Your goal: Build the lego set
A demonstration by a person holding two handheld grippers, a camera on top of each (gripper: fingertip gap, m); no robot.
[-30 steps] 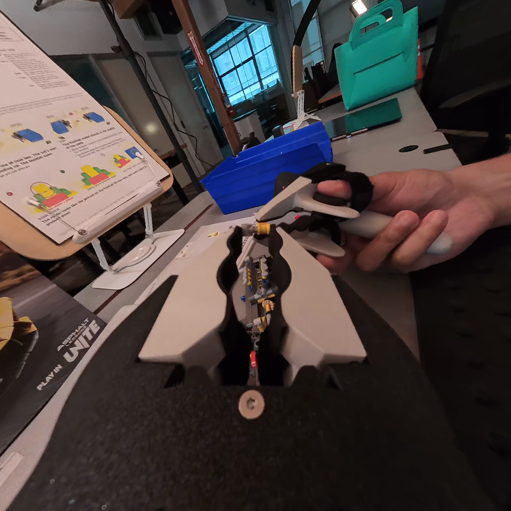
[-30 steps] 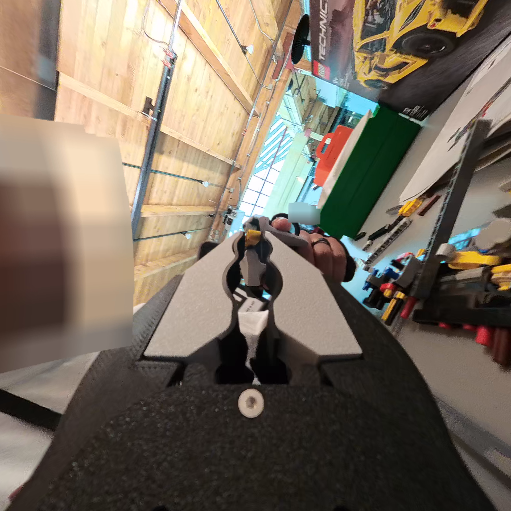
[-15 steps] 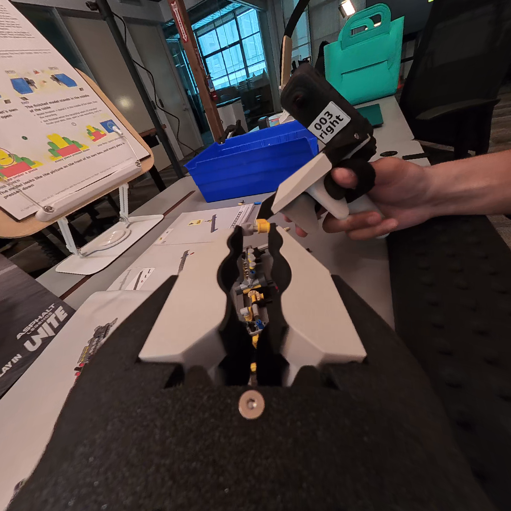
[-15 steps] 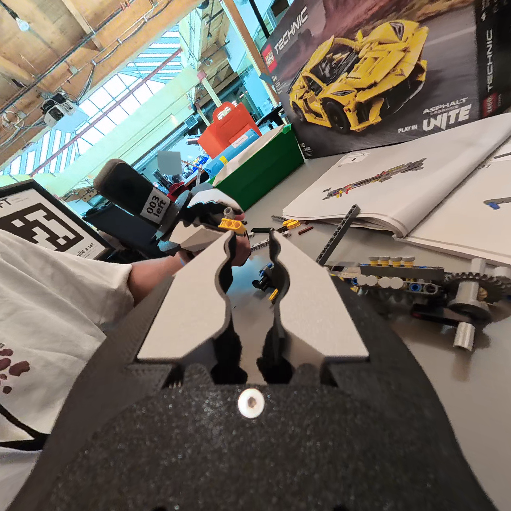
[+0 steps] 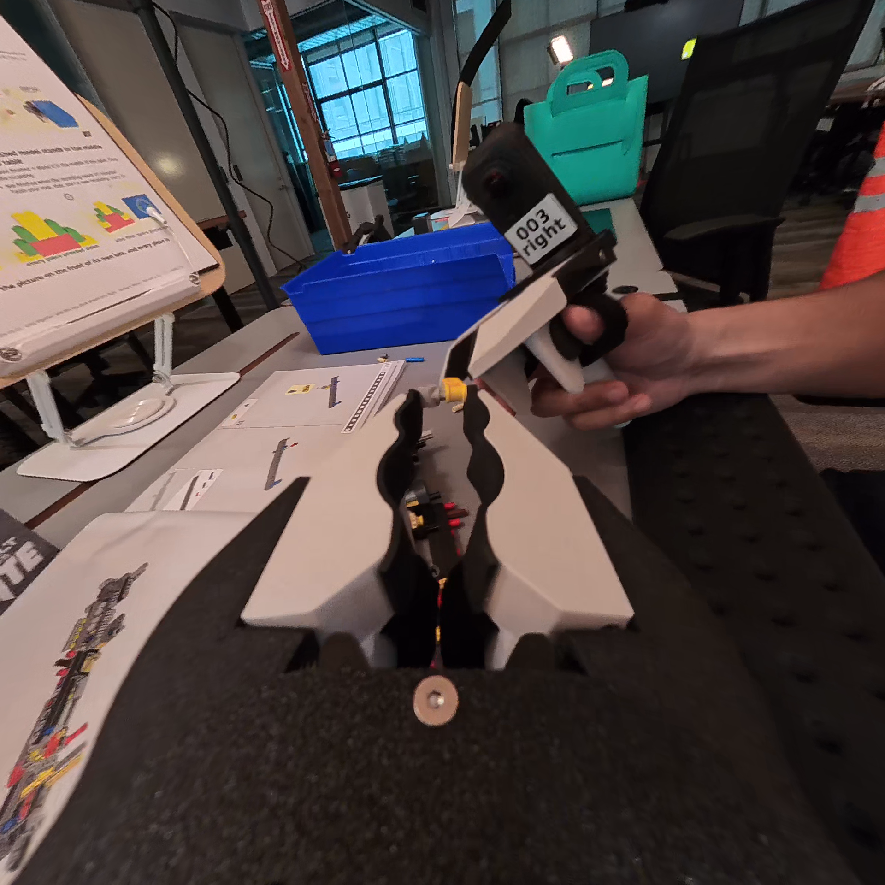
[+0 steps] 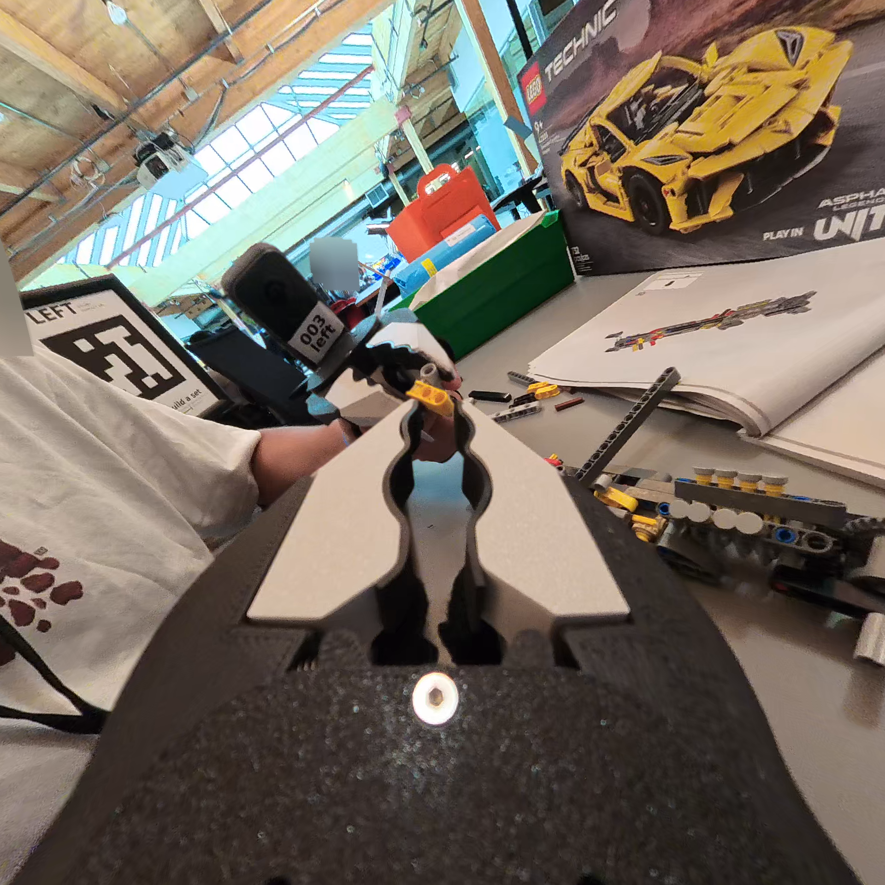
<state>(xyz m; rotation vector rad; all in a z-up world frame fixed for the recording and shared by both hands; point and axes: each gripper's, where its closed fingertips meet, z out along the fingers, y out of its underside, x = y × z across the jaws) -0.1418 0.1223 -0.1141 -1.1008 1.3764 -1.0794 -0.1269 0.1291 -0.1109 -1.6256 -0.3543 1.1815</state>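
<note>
Between the tips of my left gripper (image 5: 443, 400) I pinch a small yellow-and-grey piece (image 5: 444, 391), held above the table (image 5: 574, 450). My right gripper (image 6: 433, 412) hangs just beside it, fingers parted, holding nothing. Below them lies the half-built model (image 6: 747, 522), beside the open instruction book (image 6: 718, 354).

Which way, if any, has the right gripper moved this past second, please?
Yes: the right gripper rose and rolled upright, its body now above the blue bin's rim.
</note>
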